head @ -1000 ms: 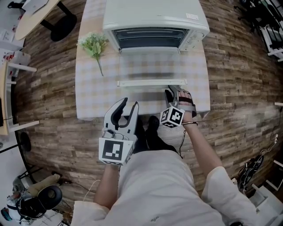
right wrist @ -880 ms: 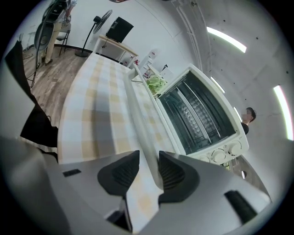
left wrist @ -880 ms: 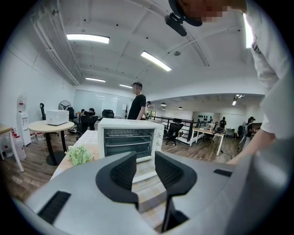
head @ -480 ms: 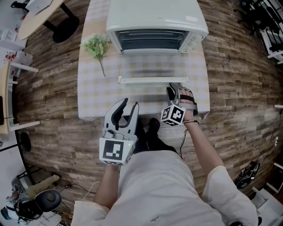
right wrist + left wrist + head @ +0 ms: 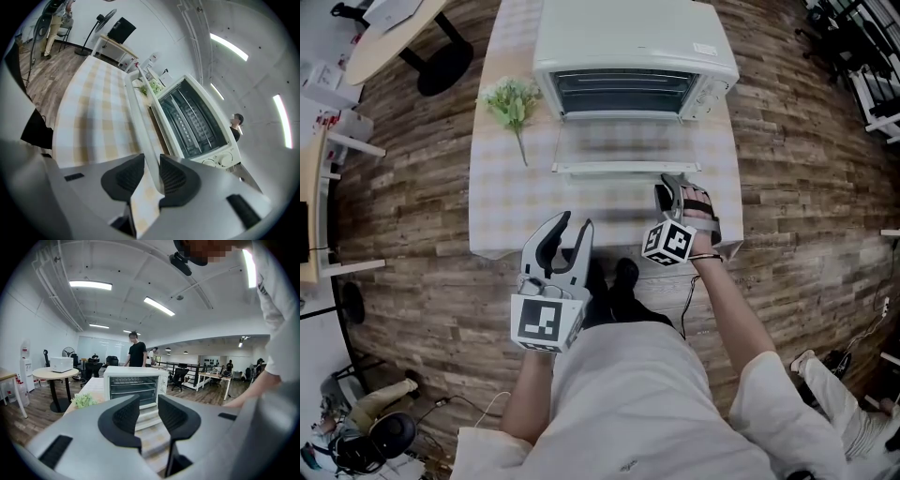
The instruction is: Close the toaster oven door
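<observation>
The white toaster oven stands at the far end of the checked table. Its glass door hangs open toward me, partly raised. My right gripper is at the right end of the door's white handle bar. In the right gripper view the handle bar runs between the jaws of the right gripper, which have just been closing and now pinch it. My left gripper hovers open and empty before the table's near edge. In its own view the left gripper faces the toaster oven.
A green plant sprig lies on the cloth left of the oven. A round table stands at the far left, on the wood floor. A person stands behind the oven. Racks and gear line the right side.
The right gripper has risen with the handle bar in it. The door has swung up somewhat toward the oven. The left gripper has stayed put.
</observation>
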The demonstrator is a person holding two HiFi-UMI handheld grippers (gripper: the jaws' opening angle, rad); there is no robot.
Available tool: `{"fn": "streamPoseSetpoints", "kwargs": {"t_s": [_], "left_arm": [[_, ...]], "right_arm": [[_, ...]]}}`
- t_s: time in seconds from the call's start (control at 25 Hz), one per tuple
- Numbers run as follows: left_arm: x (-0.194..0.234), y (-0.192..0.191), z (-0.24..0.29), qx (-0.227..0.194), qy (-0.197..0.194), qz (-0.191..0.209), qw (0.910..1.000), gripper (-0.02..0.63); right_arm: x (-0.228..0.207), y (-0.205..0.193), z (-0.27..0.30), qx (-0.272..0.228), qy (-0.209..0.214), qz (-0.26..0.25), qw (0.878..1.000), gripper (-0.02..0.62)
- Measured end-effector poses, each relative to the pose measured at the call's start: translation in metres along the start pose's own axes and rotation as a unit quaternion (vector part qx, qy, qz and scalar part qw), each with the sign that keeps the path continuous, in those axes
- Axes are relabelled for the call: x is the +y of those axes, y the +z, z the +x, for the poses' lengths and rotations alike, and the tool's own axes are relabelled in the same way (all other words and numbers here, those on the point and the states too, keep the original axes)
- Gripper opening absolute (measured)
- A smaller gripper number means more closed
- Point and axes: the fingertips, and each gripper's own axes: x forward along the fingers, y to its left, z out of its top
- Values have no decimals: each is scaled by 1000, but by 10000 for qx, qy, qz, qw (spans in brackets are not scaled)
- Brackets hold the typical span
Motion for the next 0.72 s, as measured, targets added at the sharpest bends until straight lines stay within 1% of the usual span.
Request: {"fn": "streamPoseSetpoints", "kwargs": {"t_s": [0.2, 0.52, 0.72], "left_arm": [[0, 13, -2, -163, 38, 74, 9998, 107], [2, 29, -1, -301, 95, 141, 9994, 107], [1, 39, -1, -404, 84, 163, 9990, 107]], "right_arm": [[-18, 7, -2, -67, -153, -43, 9999, 89], [-44, 17, -4, -194, -365, -155, 9990, 94], [-61, 24, -6, -288, -457, -101, 9985, 101]]}}
